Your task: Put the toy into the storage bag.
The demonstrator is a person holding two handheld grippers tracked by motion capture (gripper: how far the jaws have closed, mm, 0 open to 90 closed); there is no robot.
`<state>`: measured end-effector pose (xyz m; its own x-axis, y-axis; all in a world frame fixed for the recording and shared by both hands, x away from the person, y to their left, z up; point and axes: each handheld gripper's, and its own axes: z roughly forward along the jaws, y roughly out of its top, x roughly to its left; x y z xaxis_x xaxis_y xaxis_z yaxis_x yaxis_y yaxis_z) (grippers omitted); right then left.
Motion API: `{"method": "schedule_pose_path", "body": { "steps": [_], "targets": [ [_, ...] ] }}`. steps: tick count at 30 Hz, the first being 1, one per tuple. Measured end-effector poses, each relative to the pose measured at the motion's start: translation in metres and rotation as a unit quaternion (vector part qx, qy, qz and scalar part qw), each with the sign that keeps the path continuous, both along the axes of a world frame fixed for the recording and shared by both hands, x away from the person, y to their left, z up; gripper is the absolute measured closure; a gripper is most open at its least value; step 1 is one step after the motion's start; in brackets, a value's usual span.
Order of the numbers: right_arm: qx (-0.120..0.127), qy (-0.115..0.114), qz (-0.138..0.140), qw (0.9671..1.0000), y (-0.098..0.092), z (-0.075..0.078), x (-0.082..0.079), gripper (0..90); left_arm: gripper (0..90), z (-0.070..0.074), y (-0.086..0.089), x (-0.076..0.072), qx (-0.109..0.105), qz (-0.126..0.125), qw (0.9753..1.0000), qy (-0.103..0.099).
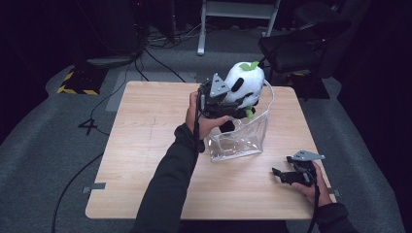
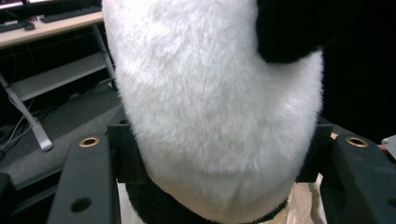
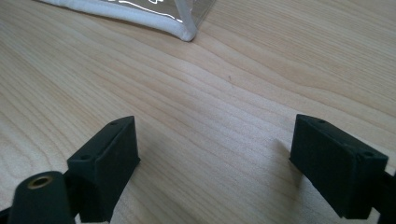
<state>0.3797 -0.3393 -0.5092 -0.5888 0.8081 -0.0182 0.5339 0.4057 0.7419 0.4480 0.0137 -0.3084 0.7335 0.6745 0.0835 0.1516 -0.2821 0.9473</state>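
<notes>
Plush panda [image 1: 244, 82] is pinched by left gripper [image 1: 224, 99] above clear bag [image 1: 240, 138], for bagging | right gripper [image 1: 286, 174] is rested spread on table [image 1: 145, 145]

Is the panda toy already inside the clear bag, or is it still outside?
Mostly outside. The left gripper holds the panda toy above the clear bag; its lower part is just at the bag's open top.

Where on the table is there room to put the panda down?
Bare wood lies left of the clear bag out to the table edge, and along the front between the arms. It is crowded mid-table, where the left gripper holds the panda over the bag.
</notes>
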Motion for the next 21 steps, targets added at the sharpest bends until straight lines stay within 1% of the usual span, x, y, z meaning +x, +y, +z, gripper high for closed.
{"method": "schedule_pose_path", "body": {
  "steps": [3,8,11,18,21],
  "targets": [
    [0.000,0.000,0.000,1.0000,0.000,0.000,0.000,15.0,36.2,-0.003,-0.001,0.001,0.003,0.003,1.0000,0.006],
    [0.000,0.000,0.000,1.0000,0.000,0.000,0.000,15.0,34.6,-0.006,-0.005,0.003,0.019,0.001,0.9997,0.016],
    [0.000,0.000,0.000,1.0000,0.000,0.000,0.000,15.0,34.2,-0.007,-0.007,0.004,0.025,0.004,0.9995,0.017],
    [0.000,0.000,0.000,1.0000,0.000,0.000,0.000,15.0,33.1,-0.010,-0.011,0.008,0.045,0.009,0.9986,0.028],
    [0.000,0.000,0.000,1.0000,0.000,0.000,0.000,15.0,32.5,-0.011,-0.012,0.010,0.055,0.004,0.9979,0.034]
  ]
}}
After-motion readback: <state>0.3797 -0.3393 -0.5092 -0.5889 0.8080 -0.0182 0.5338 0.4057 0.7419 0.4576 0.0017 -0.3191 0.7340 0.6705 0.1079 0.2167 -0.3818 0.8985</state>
